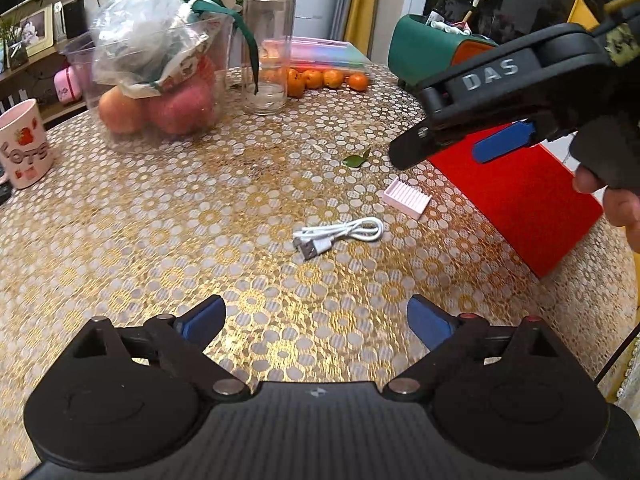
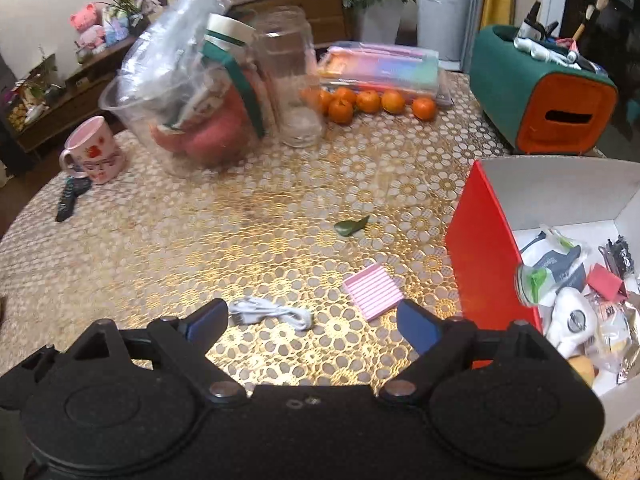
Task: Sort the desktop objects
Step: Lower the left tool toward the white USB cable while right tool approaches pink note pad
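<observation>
A coiled white USB cable (image 1: 340, 234) lies on the gold patterned table; it also shows in the right wrist view (image 2: 272, 314). A pink ribbed tray (image 1: 406, 197) lies just right of it, near the red box (image 1: 520, 196); the tray also shows in the right wrist view (image 2: 374, 290). The red box (image 2: 484, 264) is open and holds several small items. My left gripper (image 1: 316, 322) is open and empty, short of the cable. My right gripper (image 2: 312, 322) is open and empty, just above the cable and tray. It appears in the left wrist view (image 1: 460, 144) over the box.
A green leaf (image 2: 352, 226) lies mid-table. A clear bowl of apples (image 1: 160, 92), a glass jar (image 1: 270, 48), several oranges (image 2: 368, 102), a pink mug (image 1: 22, 146), a remote (image 2: 70, 198) and a green-orange tissue box (image 2: 548, 92) stand around the far side.
</observation>
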A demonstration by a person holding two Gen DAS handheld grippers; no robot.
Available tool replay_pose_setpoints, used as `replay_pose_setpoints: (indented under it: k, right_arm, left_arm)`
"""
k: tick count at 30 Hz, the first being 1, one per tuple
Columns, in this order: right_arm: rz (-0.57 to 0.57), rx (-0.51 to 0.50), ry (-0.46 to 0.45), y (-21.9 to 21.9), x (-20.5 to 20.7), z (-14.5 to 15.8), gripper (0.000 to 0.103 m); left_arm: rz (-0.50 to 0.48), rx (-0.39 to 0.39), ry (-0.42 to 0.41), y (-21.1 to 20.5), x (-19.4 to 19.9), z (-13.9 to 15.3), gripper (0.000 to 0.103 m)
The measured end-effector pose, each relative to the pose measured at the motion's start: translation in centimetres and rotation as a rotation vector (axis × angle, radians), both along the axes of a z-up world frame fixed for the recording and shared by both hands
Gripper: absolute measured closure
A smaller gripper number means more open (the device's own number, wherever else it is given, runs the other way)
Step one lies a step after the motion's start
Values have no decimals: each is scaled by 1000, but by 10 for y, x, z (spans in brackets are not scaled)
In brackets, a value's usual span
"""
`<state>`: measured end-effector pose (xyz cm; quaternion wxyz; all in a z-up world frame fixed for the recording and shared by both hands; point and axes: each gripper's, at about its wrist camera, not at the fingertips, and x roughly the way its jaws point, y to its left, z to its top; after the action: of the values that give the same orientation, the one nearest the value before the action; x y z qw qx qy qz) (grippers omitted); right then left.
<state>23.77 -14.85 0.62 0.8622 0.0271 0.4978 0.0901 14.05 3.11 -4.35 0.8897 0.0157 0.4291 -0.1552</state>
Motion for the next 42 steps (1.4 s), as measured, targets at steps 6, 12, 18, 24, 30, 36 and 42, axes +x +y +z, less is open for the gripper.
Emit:
replay_pose_setpoints:
  k: [6, 12, 18, 24, 30, 36, 42]
  right_arm:
    - [-31, 34, 59, -4, 22, -26, 12]
    - [-48, 22, 78, -3, 35, -43, 14]
    - [-46, 0, 95, -2, 50, -57, 17]
    - [-53, -20, 106, -6, 61, -66, 24]
    - [-41, -54, 102, -5, 64, -72, 30]
    - [-32, -69, 98, -9, 66, -74, 39]
    - [-5, -73, 89, -10, 65, -74, 39]
  left_arm:
    - [4, 4, -4, -16, 21, -10, 5]
    - [-3, 14, -3, -23, 31, -20, 5]
    - [7, 20, 10, -23, 40, -27, 5]
    - [17, 30, 6, -27, 54, -33, 5]
    - [23, 47, -10, -43, 69, -37, 5]
    - [58, 78, -11, -55, 78, -46, 5]
    - [74, 88, -34, -53, 81, -48, 5]
